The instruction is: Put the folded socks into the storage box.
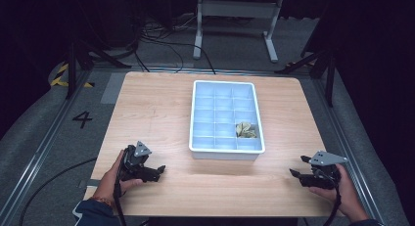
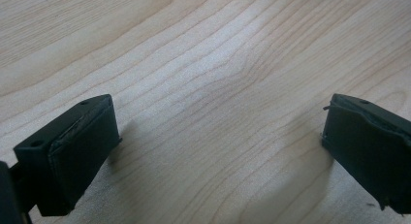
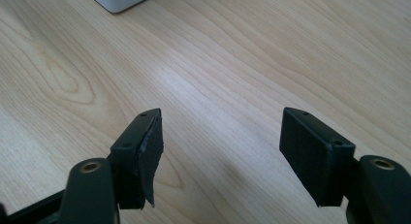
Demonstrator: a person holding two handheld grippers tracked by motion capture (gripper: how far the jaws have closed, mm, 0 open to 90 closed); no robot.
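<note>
While the wooden table (image 1: 161, 103) carries a pale blue compartment tray (image 1: 199, 113) at its middle, the work looks to concern the small crumpled yellowish-green piece (image 1: 245, 130), which lies in a cell of the tray's right-hand column, second row from the near edge. The left gripper (image 1: 157, 171) rests near the tray's near-left corner, jaws spread wide over bare wood and grasping nothing. The right gripper (image 1: 298, 167) sits off the tray's near-right corner, likewise released and empty. A good approach would bring the right gripper over the near wall, straight down into that cell, jaws aligned with the dividers.
</note>
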